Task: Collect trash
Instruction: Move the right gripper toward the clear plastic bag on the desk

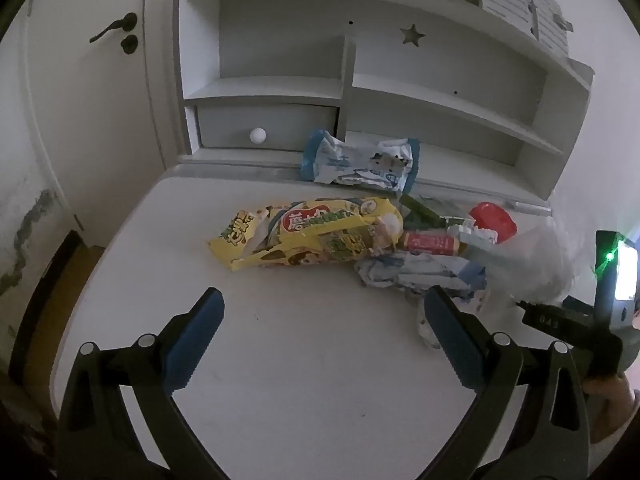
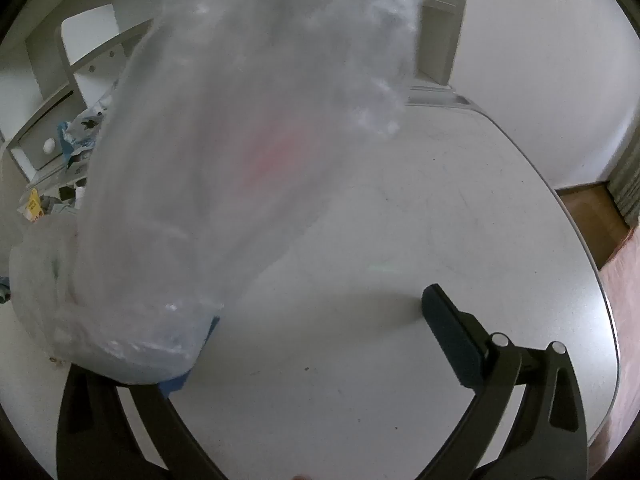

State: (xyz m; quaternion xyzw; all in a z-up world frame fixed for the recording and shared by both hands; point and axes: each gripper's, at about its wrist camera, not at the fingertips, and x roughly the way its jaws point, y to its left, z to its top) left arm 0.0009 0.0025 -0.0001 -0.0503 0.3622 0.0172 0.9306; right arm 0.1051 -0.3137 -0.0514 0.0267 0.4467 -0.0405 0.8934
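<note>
A pile of trash lies on the white desk [image 1: 280, 360]: a yellow snack bag [image 1: 308, 236], a blue-white wrapper [image 1: 360, 160] at the shelf foot, a red tube [image 1: 432, 242], a red lid [image 1: 492, 218], a crumpled blue-white wrapper [image 1: 420, 276] and a clear plastic bag [image 1: 548, 260]. My left gripper [image 1: 324, 312] is open, empty, just short of the pile. My right gripper [image 2: 320, 312] is open; the clear bag [image 2: 240, 140] drapes over its left finger, blurred, hiding most of that view. Its right fingertip [image 2: 444, 312] is bare.
A white shelf unit [image 1: 360, 80] with a drawer [image 1: 264, 128] stands at the desk's back. A door [image 1: 88, 100] is on the left. The right gripper's body [image 1: 580, 320] shows at the left view's right edge. The desk's right edge [image 2: 592, 264] drops to a wooden floor.
</note>
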